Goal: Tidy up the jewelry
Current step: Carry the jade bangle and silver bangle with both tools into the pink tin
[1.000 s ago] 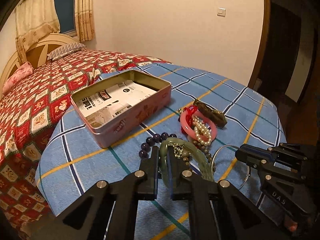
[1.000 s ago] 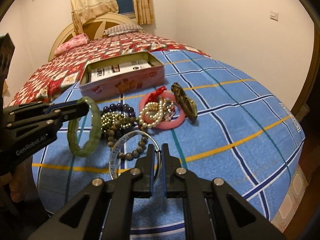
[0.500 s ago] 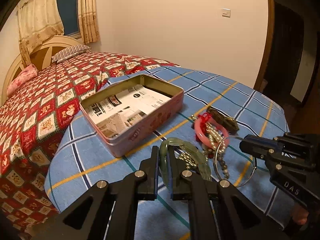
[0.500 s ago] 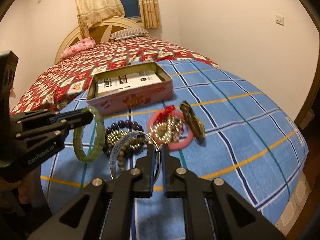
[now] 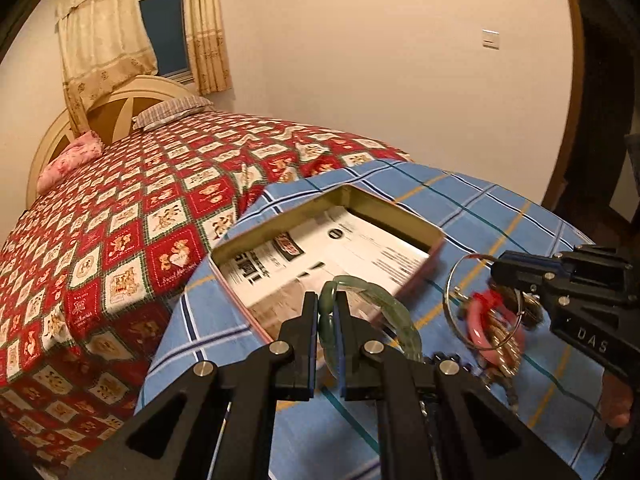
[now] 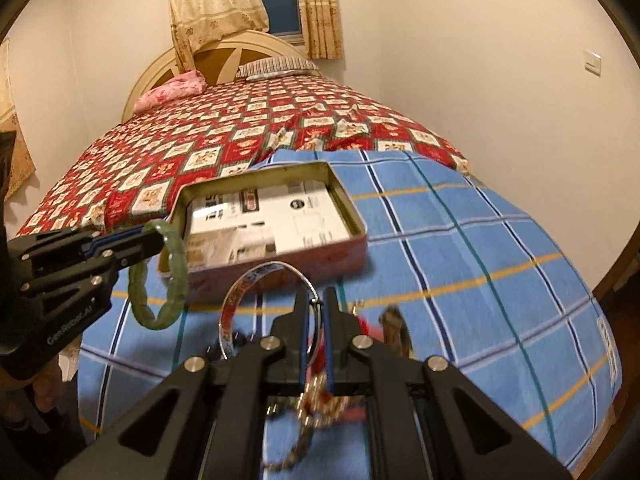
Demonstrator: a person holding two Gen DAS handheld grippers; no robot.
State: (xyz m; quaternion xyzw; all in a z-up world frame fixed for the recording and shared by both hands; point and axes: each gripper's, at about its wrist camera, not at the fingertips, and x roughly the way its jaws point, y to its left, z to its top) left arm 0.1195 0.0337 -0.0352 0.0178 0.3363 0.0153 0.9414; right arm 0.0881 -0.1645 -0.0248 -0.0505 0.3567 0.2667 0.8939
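While clamping bangle, left gripper nears tin.

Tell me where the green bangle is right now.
The green bangle is clamped in the left hand-held gripper, held in the air at the near edge of the open tin.
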